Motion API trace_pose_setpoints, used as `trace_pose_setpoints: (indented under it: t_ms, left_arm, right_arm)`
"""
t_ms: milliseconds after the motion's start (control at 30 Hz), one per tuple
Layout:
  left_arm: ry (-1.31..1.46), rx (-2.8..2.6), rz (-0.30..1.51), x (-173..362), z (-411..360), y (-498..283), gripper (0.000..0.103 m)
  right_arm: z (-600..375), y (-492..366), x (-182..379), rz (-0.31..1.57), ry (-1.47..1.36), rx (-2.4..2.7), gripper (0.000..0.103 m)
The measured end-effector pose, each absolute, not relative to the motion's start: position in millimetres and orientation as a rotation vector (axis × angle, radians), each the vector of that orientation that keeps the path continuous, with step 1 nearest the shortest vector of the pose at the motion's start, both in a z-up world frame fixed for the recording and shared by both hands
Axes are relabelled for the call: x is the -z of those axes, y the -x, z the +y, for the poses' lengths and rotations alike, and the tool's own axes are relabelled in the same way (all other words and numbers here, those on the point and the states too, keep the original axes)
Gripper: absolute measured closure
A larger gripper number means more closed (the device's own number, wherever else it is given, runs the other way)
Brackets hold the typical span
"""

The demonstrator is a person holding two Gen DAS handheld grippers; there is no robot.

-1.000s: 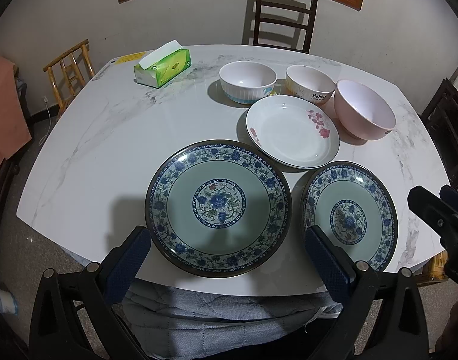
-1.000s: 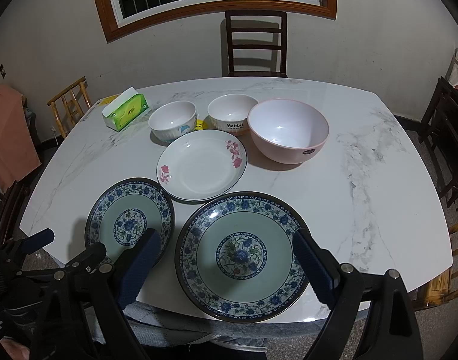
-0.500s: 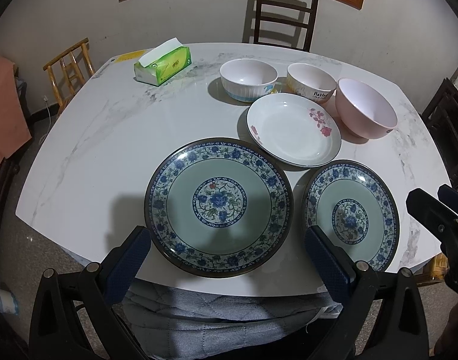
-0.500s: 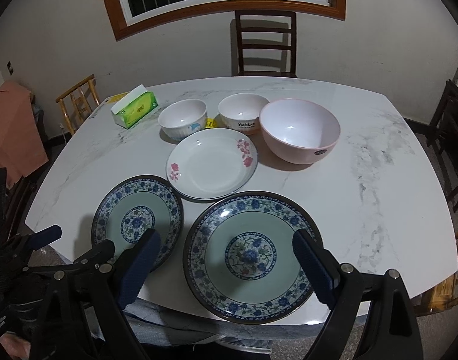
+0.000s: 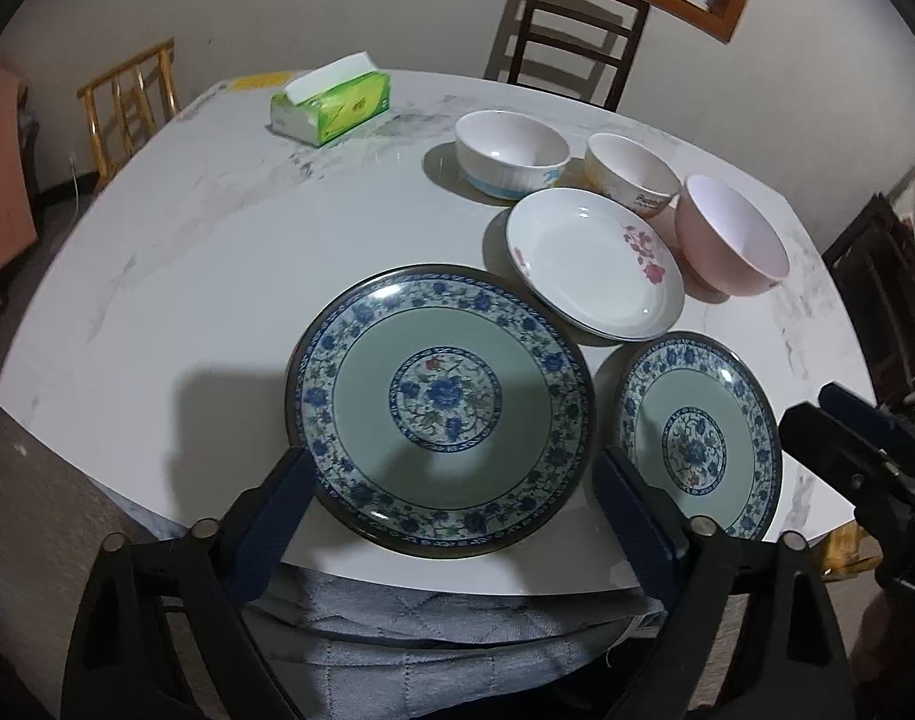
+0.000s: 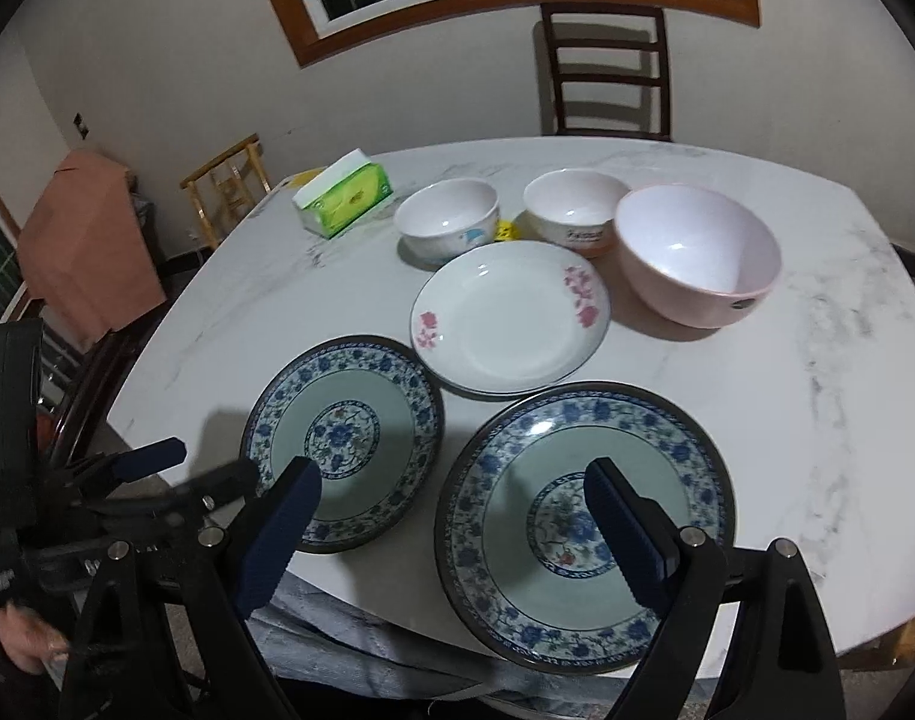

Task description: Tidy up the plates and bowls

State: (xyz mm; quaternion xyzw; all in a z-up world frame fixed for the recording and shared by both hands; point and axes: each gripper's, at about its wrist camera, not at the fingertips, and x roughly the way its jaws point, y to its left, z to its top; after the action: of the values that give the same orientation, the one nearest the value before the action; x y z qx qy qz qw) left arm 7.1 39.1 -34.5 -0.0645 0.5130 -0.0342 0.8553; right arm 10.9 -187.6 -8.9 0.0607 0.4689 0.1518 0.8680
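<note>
Since the earlier frames both grippers had dropped nearer the table's near edge. The left gripper, its jaws just narrowed yet wide, straddled the large blue plate. The right gripper gaped empty between the large blue plate and the small blue plate. Round, flat plates showed no long axis. The table's left side lay bare.
</note>
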Motion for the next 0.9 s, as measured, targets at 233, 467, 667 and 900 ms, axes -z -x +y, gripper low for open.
trace_pose_setpoints:
  t_ms: [233, 467, 667, 900]
  left_arm:
    - [0.272, 0.057, 1.116, 42, 78, -17, 0.031]
    - [0.399, 0.071, 1.136, 51, 113, -25, 0.04]
    - [0.493, 0.088, 1.166, 69, 136, -34, 0.043]
    - [0.536, 0.089, 1.196, 87, 149, -40, 0.051]
  right_arm:
    - [-180, -29, 21, 1.032, -0.169, -0.428, 0.031]
    - [-169, -57, 47, 1.141, -0.228, -0.501, 0.057]
    - [-158, -77, 67, 1.196, -0.223, -0.507, 0.063]
    - [-153, -99, 86, 1.241, -0.211, -0.502, 0.07]
